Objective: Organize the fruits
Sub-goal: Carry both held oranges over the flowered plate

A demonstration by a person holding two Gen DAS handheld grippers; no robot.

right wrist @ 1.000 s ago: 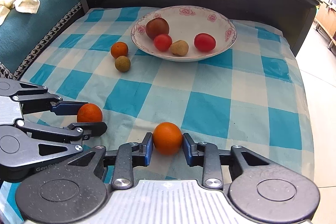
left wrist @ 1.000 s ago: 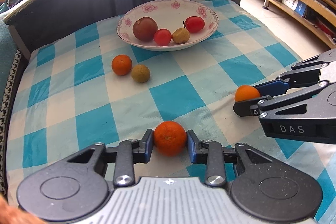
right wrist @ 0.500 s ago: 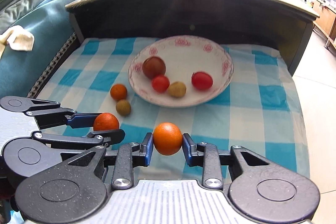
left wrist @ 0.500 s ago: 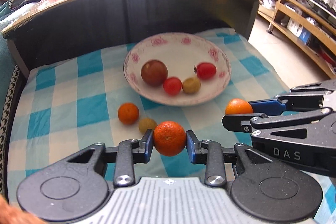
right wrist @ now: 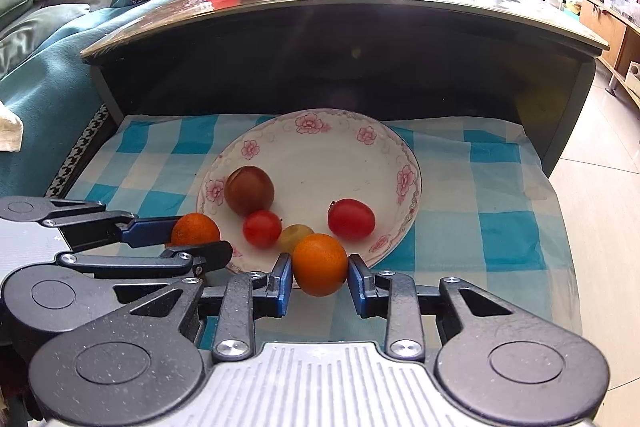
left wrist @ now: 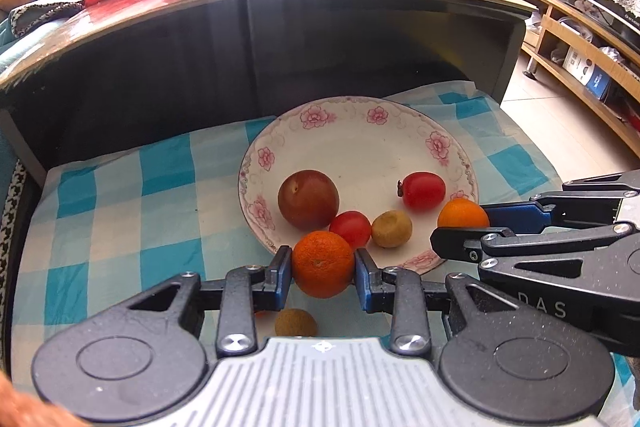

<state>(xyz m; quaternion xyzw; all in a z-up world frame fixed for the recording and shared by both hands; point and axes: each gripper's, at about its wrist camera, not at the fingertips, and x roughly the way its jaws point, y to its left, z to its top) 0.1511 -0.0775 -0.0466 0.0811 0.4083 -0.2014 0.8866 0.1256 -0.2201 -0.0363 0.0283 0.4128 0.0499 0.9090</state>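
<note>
Checked cloth (left wrist: 120, 219) bare left; plate (left wrist: 360, 131) rear half open.

Each hand-held gripper (left wrist: 323, 263) is speckled black with blue pads (left wrist: 285, 277).

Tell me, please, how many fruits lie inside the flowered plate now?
4: a dark red plum at the left, a small red tomato beside it, a yellow-green fruit near the front rim, and a larger red tomato at the right. None seems hidden.
</note>
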